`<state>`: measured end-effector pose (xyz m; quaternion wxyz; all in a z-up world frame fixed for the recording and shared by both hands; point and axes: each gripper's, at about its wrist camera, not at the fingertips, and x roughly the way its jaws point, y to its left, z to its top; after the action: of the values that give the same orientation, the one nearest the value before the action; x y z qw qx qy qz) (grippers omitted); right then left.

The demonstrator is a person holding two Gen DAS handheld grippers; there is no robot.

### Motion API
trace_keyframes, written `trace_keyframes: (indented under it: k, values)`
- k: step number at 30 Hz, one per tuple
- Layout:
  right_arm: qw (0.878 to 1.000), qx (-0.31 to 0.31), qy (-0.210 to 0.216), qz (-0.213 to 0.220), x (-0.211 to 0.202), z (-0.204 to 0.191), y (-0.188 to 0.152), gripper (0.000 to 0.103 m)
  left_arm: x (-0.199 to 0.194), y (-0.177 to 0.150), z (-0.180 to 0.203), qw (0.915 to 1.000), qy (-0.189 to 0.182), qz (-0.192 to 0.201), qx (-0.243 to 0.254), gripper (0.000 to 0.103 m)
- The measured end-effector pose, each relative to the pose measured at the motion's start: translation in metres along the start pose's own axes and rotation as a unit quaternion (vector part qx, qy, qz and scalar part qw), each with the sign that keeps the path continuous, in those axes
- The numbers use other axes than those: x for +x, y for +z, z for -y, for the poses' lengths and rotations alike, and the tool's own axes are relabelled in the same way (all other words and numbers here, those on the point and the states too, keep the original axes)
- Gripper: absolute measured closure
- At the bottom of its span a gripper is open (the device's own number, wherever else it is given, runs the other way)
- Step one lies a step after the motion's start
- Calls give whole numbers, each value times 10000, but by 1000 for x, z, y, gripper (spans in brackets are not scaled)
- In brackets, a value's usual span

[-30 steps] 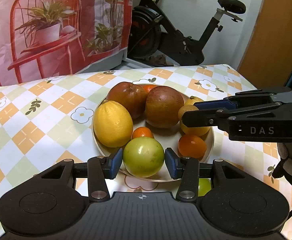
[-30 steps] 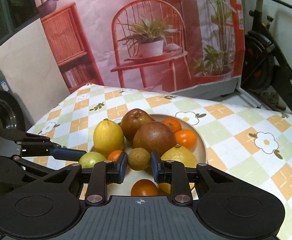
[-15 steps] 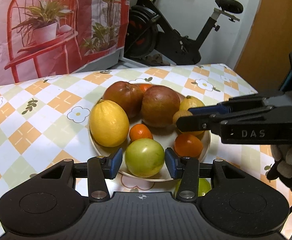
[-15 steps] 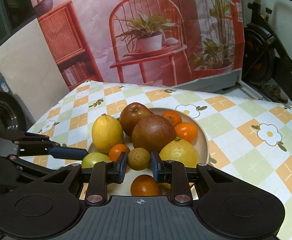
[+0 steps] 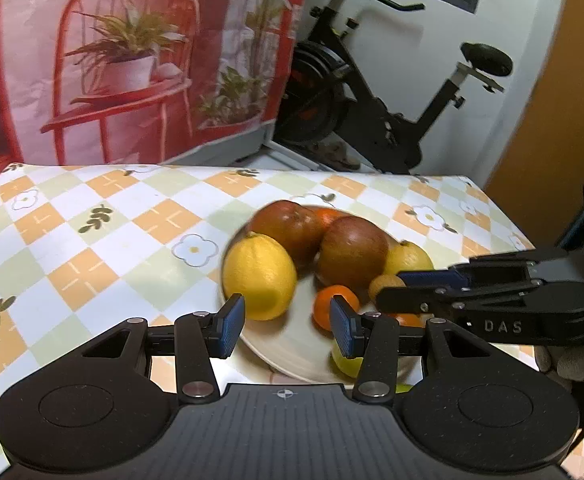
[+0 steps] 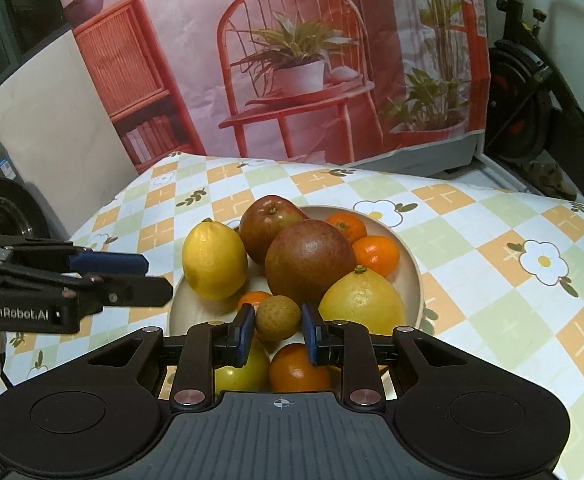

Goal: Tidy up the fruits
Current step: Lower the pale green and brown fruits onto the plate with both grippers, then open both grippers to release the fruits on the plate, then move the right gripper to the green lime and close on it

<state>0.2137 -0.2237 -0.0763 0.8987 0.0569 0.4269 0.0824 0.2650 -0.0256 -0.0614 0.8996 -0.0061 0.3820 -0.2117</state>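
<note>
A beige plate [image 6: 413, 268] holds several fruits: a lemon [image 6: 214, 260], two red-brown apples [image 6: 309, 262], small oranges [image 6: 375, 254], a second lemon [image 6: 361, 300] and a green fruit [image 6: 238, 372]. My right gripper [image 6: 278, 330] is shut on a small tan lychee-like fruit [image 6: 278, 317] just above the plate's near side. My left gripper [image 5: 286, 326] is open and empty, over the plate's near-left rim [image 5: 264, 354]; the green fruit [image 5: 345, 362] sits behind its right finger. The right gripper also shows in the left wrist view [image 5: 395, 290].
The plate stands on a table with a checkered flower-print cloth [image 6: 491, 280]. A red printed backdrop [image 6: 292, 60] hangs behind the table, and an exercise bike [image 5: 371, 100] stands beyond the far edge. The left gripper shows at the left in the right wrist view [image 6: 156, 276].
My left gripper has pulled back and to the left, leaving the green fruit on the plate. The right gripper still holds the small tan fruit, nearly unmoved.
</note>
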Motion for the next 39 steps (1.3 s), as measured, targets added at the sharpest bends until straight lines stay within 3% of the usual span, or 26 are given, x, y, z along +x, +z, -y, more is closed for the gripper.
trace_keyframes:
  k: [8,16,27,29,31,33,39]
  values:
    - [10000,8,-36,-65,6,-3,2,76,-7,2,-8,9995,228,144,-189,54]
    - [9998,1,-97,174,-10,-3,2,73,-14,0,-7,9992,267,217,-206,54]
    - [9958,710,-222,525,-51,6,-20,71,-44,-9,-7,9969,663,358,-228,53]
    - [9955,767,-205,520,-54,5,-24,71,-50,-11,-4,9960,773,400,-202,50]
    - [9941,893,-204,577,-59,5,-26,71,-57,-14,0,9947,869,481,-259,33]
    - [9931,988,-156,618,-62,3,-27,71,-63,-17,3,9936,929,583,-285,28]
    - [9972,630,-120,393,-67,-16,-27,69,-76,-21,15,9938,834,658,-315,28]
